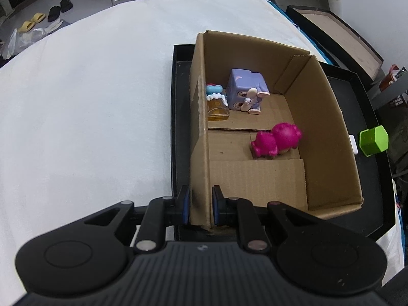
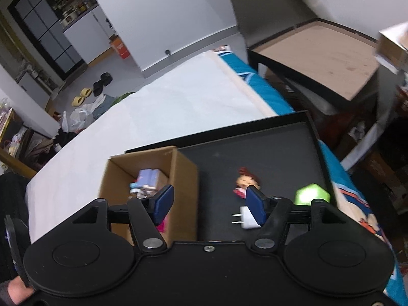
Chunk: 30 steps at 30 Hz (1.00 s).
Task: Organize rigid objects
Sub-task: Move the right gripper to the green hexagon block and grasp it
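A cardboard box (image 1: pixel 329 132) stands on a black tray (image 1: pixel 367 199). Inside it are a purple cube toy (image 1: pixel 242 89), a small orange and blue toy (image 1: pixel 215 104) and a magenta figure (image 1: pixel 276 140). My left gripper (image 1: pixel 200 207) is shut on the box's near left wall. A green block (image 1: pixel 373 140) sits on the tray to the right of the box. In the right wrist view my right gripper (image 2: pixel 209 204) is open and empty above the tray (image 2: pixel 255 153), near a small doll (image 2: pixel 246 182), a white plug (image 2: pixel 246 219) and the green block (image 2: pixel 312 193). The box (image 2: pixel 183 178) is at its left.
The tray lies on a white bed (image 1: pixel 89 102). A black side table (image 2: pixel 318 61) with a brown top stands beyond the bed's right edge. Slippers (image 1: pixel 33 23) and bags lie on the floor at the far left.
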Available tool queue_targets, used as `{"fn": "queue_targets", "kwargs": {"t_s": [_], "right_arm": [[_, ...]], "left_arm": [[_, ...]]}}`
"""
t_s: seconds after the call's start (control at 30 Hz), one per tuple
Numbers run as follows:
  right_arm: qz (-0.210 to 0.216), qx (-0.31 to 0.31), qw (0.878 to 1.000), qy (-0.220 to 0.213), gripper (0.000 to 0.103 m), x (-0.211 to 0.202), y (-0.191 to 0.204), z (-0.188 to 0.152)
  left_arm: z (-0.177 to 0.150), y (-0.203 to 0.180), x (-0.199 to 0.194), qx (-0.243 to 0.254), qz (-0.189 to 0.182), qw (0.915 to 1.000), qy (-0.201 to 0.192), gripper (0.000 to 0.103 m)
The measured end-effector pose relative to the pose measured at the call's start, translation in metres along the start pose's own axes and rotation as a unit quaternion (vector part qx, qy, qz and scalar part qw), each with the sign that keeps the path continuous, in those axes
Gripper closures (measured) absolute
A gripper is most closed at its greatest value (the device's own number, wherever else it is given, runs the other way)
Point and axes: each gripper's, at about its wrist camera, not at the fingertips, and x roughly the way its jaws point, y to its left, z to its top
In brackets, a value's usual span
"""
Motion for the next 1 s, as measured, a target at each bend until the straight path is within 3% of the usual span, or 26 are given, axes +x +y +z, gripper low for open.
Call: {"fn": "queue_targets", "kwargs": {"t_s": [0.17, 0.67, 0.83, 1.0], "right_arm": [[-0.004, 0.019, 1.0, 0.0, 0.037, -0.004, -0.03, -0.009], [-0.032, 0.096, 0.995, -0.011, 0.033, 0.015, -0.109, -0.03], [-0.046, 0.104, 0.993, -0.012, 0.033, 0.036, -0.122, -0.043], [-0.085, 0.069, 0.993, -0.034, 0.033, 0.047, -0.114, -0.043]], "left_arm": [[0.002, 0.002, 0.004, -0.014, 0.013, 0.9998, 0.007, 0.088], [0.002, -0.013, 0.006, 0.012, 0.048, 0.9987, 0.007, 0.09], [0.002, -0.014, 0.008, 0.015, 0.051, 0.9985, 0.008, 0.092], [0.004, -0.016, 0.012, 0.013, 0.056, 0.9982, 0.015, 0.092]]}}
